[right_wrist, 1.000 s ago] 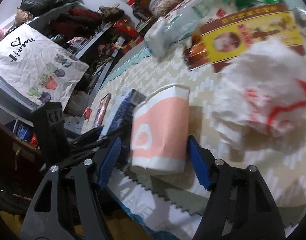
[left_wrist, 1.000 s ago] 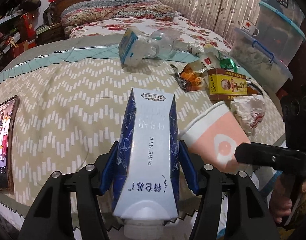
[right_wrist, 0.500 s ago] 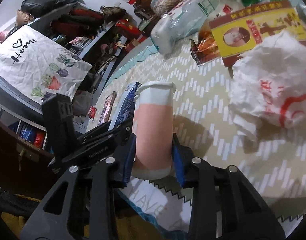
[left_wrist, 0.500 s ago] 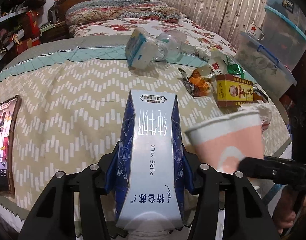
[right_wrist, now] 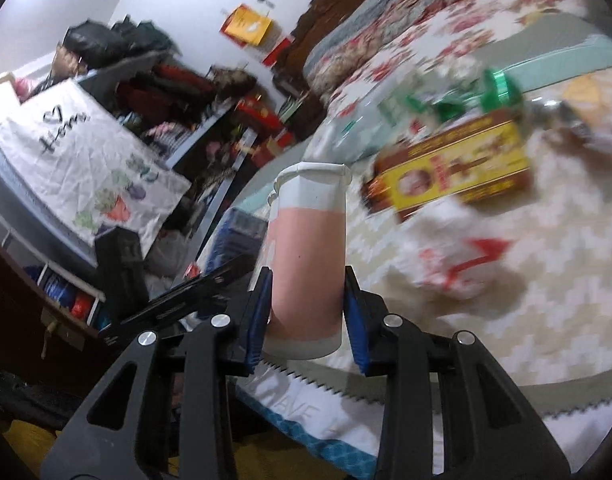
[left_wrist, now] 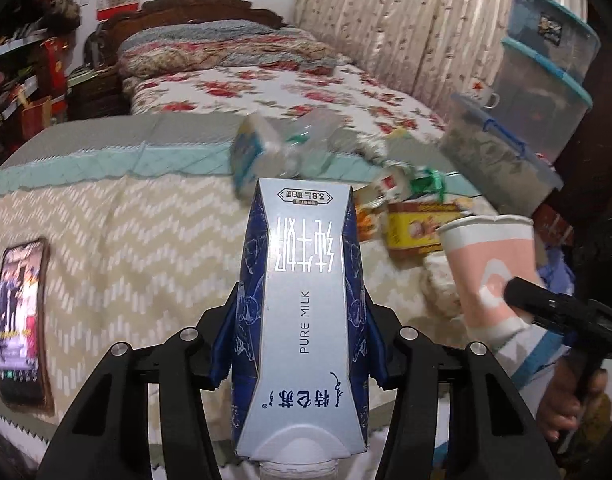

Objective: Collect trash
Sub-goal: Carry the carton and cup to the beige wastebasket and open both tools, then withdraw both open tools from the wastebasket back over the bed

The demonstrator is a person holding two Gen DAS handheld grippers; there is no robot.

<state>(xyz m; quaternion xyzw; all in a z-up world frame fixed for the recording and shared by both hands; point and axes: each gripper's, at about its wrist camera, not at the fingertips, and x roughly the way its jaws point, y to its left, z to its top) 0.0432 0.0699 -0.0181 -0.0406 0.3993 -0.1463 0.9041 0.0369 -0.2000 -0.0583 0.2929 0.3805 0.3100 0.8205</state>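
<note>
The milk carton (left_wrist: 301,320) is clamped between the blue pads of the left gripper (left_wrist: 299,340), gripped on its two narrow dark-blue sides, the silver face up and the cap end nearest the camera. It looks like stiff card that is probably empty and light, and its gusseted sides would cave under a hard squeeze, so a hold across the middle as here seems sound.

The paper cup (right_wrist: 308,256) is pinched in the right gripper (right_wrist: 306,312), pads on its pink wall low down near the base, rim pointing away. Thin paper, very light and easy to crush; the base ring is the stiffest place to hold.

Both pieces are lifted clear of the bed cover (left_wrist: 137,240). In the left view the cup sits at three o'clock of the carton. More rubbish lies at one o'clock: a yellow box (left_wrist: 414,228), a plastic bottle (left_wrist: 289,152) and a crumpled bag (right_wrist: 458,264). A phone (left_wrist: 19,320) lies at nine o'clock
</note>
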